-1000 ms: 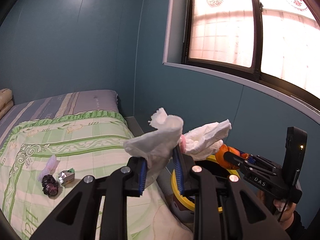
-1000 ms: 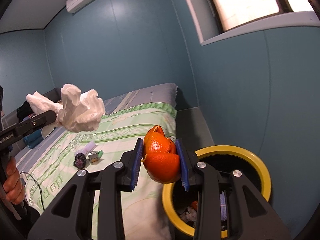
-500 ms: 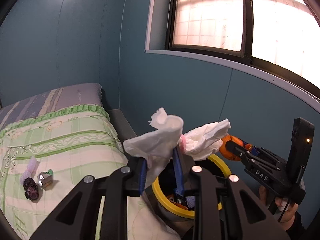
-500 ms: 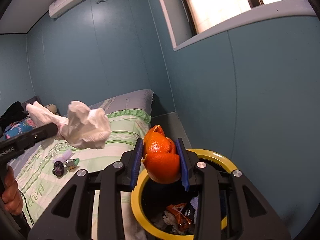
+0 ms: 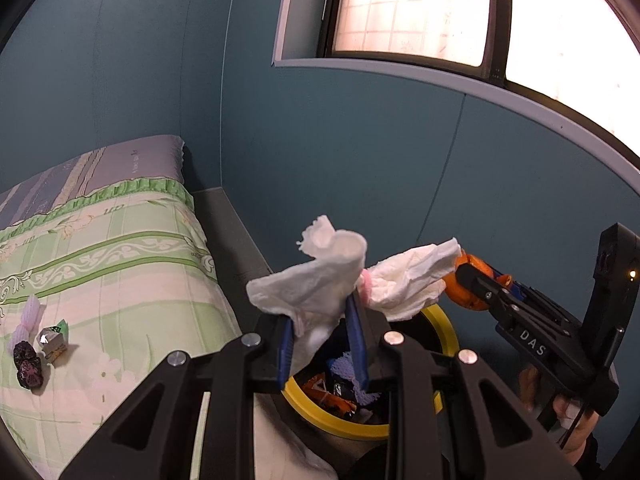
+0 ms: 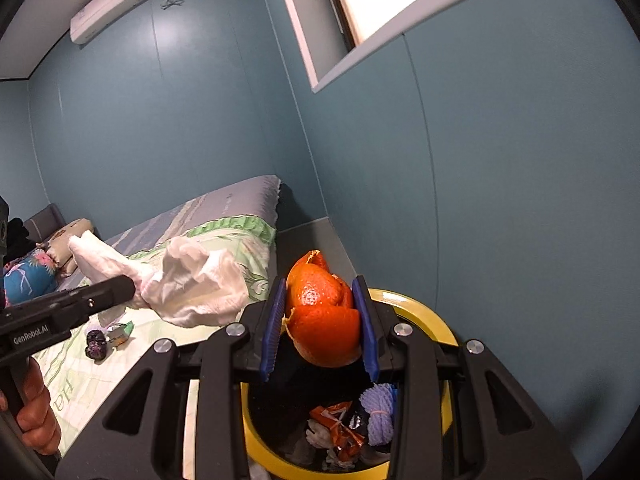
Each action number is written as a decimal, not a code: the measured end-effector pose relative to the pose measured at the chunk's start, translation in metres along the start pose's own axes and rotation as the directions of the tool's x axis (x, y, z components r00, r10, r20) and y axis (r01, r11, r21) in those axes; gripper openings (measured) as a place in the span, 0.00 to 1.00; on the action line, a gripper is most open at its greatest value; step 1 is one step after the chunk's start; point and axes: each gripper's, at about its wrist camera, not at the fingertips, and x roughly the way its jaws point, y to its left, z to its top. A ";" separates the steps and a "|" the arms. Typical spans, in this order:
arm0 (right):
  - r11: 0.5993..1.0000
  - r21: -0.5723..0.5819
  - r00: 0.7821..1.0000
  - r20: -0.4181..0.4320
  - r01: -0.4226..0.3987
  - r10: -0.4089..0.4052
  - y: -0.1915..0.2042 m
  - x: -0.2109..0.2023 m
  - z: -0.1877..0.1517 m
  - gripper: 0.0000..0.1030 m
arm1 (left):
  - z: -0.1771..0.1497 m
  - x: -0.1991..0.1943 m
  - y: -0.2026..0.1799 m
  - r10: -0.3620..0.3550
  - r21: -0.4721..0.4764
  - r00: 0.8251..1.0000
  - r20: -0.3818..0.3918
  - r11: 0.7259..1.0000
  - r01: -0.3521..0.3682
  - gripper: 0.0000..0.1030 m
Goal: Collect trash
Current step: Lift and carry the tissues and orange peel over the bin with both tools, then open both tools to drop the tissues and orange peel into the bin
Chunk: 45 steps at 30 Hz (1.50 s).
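Note:
My left gripper [image 5: 322, 340] is shut on a crumpled white tissue [image 5: 320, 280] and holds it above the yellow-rimmed trash bin [image 5: 448, 320]. My right gripper [image 6: 318, 336] is shut on an orange peel [image 6: 324, 316] and holds it over the same bin [image 6: 420, 312], which has wrappers and purple netting inside. The tissue also shows in the right wrist view [image 6: 192, 284], left of the peel. The peel shows at the right in the left wrist view [image 5: 464, 288].
A bed with a green floral sheet [image 5: 100, 264] lies to the left of the bin. A dark wrapper [image 5: 28, 364], a small foil carton [image 5: 52, 338] and a purple net [image 5: 26, 318] lie on it. Blue walls stand close behind the bin.
Both grippers have moved toward and over the bin with their loads still held. The bin's inside has come into view below them.

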 end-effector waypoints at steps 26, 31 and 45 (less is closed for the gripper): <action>0.997 0.074 0.990 -0.141 0.038 -0.027 -0.029 0.057 -0.023 0.32 | -0.039 0.109 -0.005 0.012 0.009 0.974 -0.226 1.000 -0.011 0.22; 0.996 0.077 0.985 -0.167 0.043 -0.030 -0.033 0.073 -0.025 0.32 | -0.046 0.126 -0.006 0.004 0.008 0.966 -0.260 1.000 -0.003 0.22; 0.994 0.090 0.978 -0.205 0.058 -0.038 -0.045 0.096 -0.032 0.40 | -0.056 0.145 -0.002 -0.009 -0.020 0.958 -0.287 1.000 0.003 0.34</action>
